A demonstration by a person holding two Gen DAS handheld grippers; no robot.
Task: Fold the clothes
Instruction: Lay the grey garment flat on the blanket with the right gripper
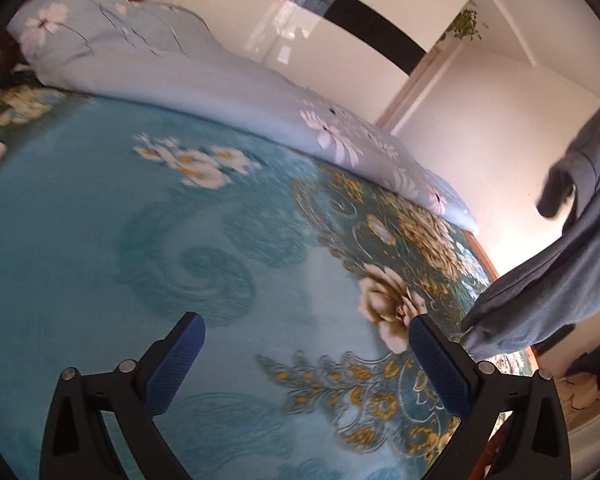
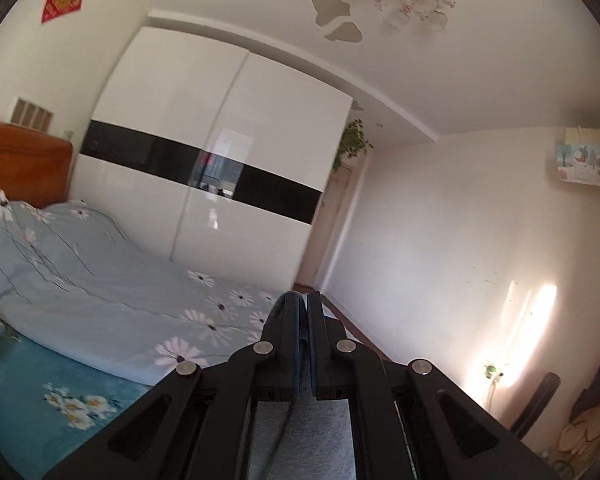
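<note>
Early stage, no fold made that we can see. Our right gripper (image 2: 303,308) is clamped tight on a grey-blue garment (image 1: 548,280); a sliver of cloth shows between the closed fingers and the rest drops away below them. From the left wrist view that garment hangs in the air at the right edge, lifted clear of the bedspread (image 1: 140,260) except maybe its lowest corner near the bed edge, can't tell if it touches.

Our left gripper (image 1: 306,360) is wide open with nothing in it, angled down over the bare teal floral bedspread. A pale-blue quilt (image 1: 220,92) is bunched along the far side of the bed, well apart from the work area.

Left to do, as we judge it: get a second hold on the garment with the left gripper, spread it flat on the bedspread, then fold. Basically everything.
</note>
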